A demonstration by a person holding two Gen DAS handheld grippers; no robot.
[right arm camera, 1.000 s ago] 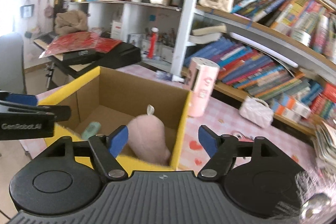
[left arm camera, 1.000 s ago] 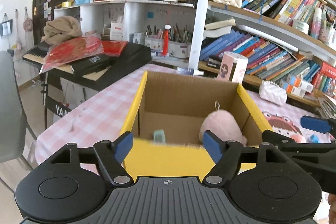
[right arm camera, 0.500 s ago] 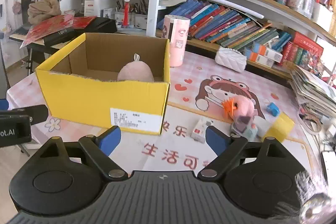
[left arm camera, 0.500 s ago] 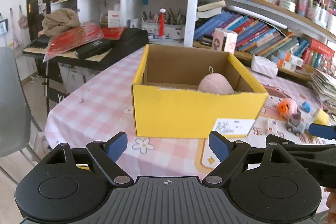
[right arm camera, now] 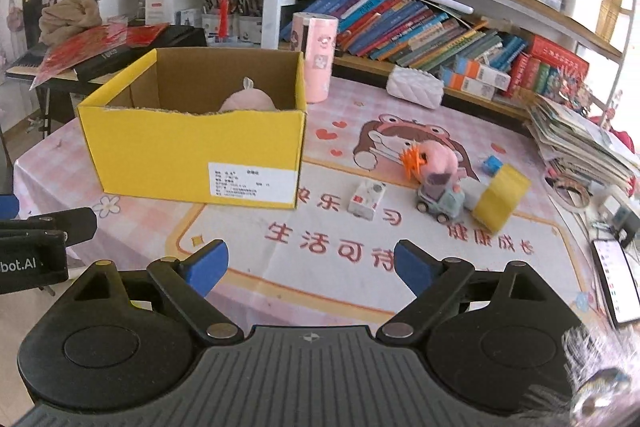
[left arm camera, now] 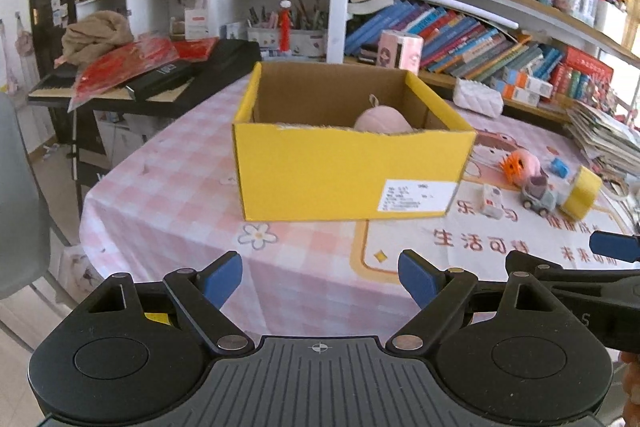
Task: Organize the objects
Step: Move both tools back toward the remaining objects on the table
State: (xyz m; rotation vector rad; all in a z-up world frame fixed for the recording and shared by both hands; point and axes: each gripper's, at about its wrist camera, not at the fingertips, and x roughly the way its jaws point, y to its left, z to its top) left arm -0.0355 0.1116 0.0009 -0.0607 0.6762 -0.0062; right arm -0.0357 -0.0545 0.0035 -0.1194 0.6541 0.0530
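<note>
Both jaws wide and empty above the bench (right arm camera: 248, 247) near edge, yellow box (right arm camera: 192, 151) open-topped, pink plush (right arm camera: 248, 101) inside, small toys (right arm camera: 436, 187) just right.

Plush (right arm camera: 248, 101) in box (right arm camera: 192, 155); toy car (right arm camera: 440, 201), tape roll (right arm camera: 500, 201), small carton (right arm camera: 366, 199) right of box on table (right arm camera: 400, 255).
</note>
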